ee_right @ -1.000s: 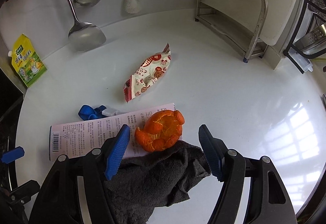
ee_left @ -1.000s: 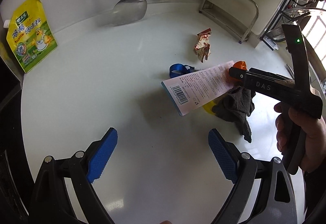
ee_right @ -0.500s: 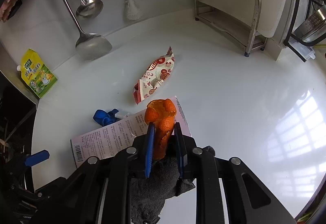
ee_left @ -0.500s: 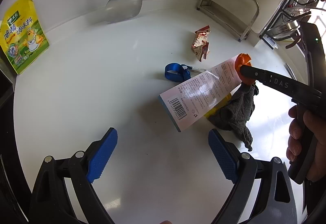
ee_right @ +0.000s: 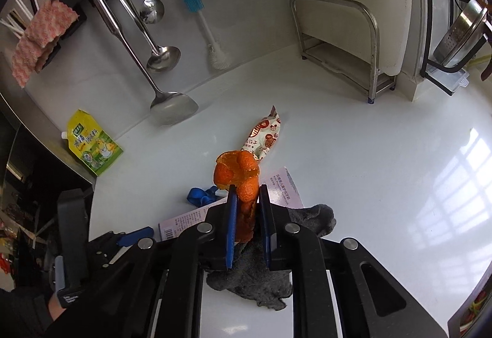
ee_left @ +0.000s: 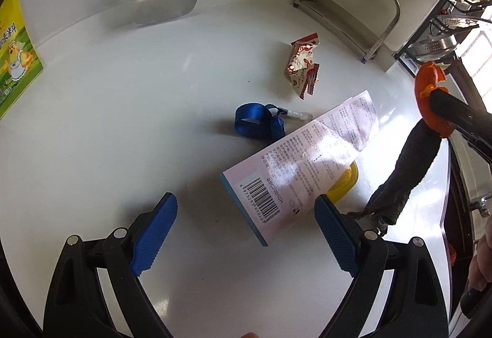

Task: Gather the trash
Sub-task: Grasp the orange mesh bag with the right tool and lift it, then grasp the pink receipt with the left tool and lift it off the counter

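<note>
Where the white countertop (ee_right: 353, 153) meets the back wall at its left end, a yellow-green seasoning pouch (ee_right: 93, 143) leans upright. Next along that rear edge: a steel spatula (ee_right: 173, 107) hanging with its blade just above the surface, a ladle (ee_right: 163, 56), and a blue-handled brush (ee_right: 212, 40).

Left gripper (ee_left: 246, 233): jaws spread wide, holding nothing, hovering over the front part of the counter.

Mid-counter items, lying flat: a blue strap (ee_left: 258, 123); just beside it a pink-white printed box with barcode (ee_left: 304, 166), one end covering a yellow object (ee_left: 346, 184) of unclear kind; behind these a red-and-white snack wrapper (ee_left: 303, 66), apart from both.

Right gripper (ee_right: 247, 199): blue pads closed tight on an orange peel (ee_right: 238, 173), which juts out past the fingertips and is raised off the counter. A dark grey cloth (ee_left: 406, 166) hangs from the same grip, its lower end trailing onto the surface near the box.

Right rear corner: a metal rack (ee_right: 350, 40) holding a white board; beyond the counter's right edge, a wire shelf with a steel colander (ee_right: 458, 33).
</note>
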The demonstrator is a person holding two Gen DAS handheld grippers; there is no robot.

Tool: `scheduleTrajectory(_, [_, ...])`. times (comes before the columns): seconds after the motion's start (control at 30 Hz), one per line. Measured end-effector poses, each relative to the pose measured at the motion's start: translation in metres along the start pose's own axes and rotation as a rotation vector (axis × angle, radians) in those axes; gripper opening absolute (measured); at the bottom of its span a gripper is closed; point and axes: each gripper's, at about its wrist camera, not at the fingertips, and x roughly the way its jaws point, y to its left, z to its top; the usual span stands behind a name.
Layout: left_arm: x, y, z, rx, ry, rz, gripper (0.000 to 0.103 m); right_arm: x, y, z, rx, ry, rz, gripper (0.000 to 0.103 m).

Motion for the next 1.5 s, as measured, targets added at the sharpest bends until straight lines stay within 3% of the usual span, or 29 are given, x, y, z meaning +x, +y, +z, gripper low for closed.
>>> scheduleTrajectory(0.07, [0.003, -0.001, 0.002, -0.002, 0.003, -0.003, 0.089, -0.001, -0.007, 0.003, 0.078, 0.01, 0.113, 0.013])
scheduleTrajectory(0.1, [0.004, -0.001, 0.002, -0.003, 0.005, -0.004, 0.089, -0.002, -0.009, 0.003, 0.1, 0.005, 0.129, 0.013])
scheduleTrajectory(0.33, [-0.001, -0.005, -0.001, 0.014, 0.002, -0.01, 0.089, -0.002, -0.007, 0.003, 0.045, -0.004, 0.041, 0.012])
scheduleTrajectory(0.53, [0.003, -0.009, 0.002, 0.029, 0.006, -0.037, 0.087, -0.01, -0.006, 0.0, 0.059, -0.013, 0.051, 0.011])
scheduleTrajectory(0.6, [0.008, -0.01, 0.004, 0.039, 0.011, -0.049, 0.079, -0.015, -0.007, -0.004, 0.059, -0.014, 0.046, 0.011])
scheduleTrajectory(0.67, [0.013, -0.011, 0.006, 0.047, 0.025, -0.063, 0.059, -0.021, -0.009, -0.009, 0.065, -0.013, 0.039, 0.011])
scheduleTrajectory(0.7, [0.012, -0.012, 0.007, 0.046, 0.023, -0.075, 0.057, -0.023, -0.01, -0.011, 0.068, -0.013, 0.033, 0.011])
scheduleTrajectory(0.83, [0.007, -0.02, 0.007, 0.078, 0.02, -0.11, 0.023, -0.033, -0.018, -0.023, 0.084, -0.016, 0.013, 0.011])
scheduleTrajectory(0.93, [0.001, -0.024, 0.005, 0.093, 0.016, -0.128, 0.009, -0.039, -0.022, -0.03, 0.088, -0.019, 0.003, 0.011])
scheduleTrajectory(1.23, [-0.028, -0.028, 0.001, 0.102, -0.067, -0.163, 0.003, -0.042, -0.022, -0.047, 0.089, -0.007, 0.01, 0.011])
scheduleTrajectory(1.5, [-0.057, -0.041, -0.004, 0.145, -0.129, -0.121, 0.003, -0.052, -0.016, -0.052, 0.075, -0.012, 0.031, 0.011])
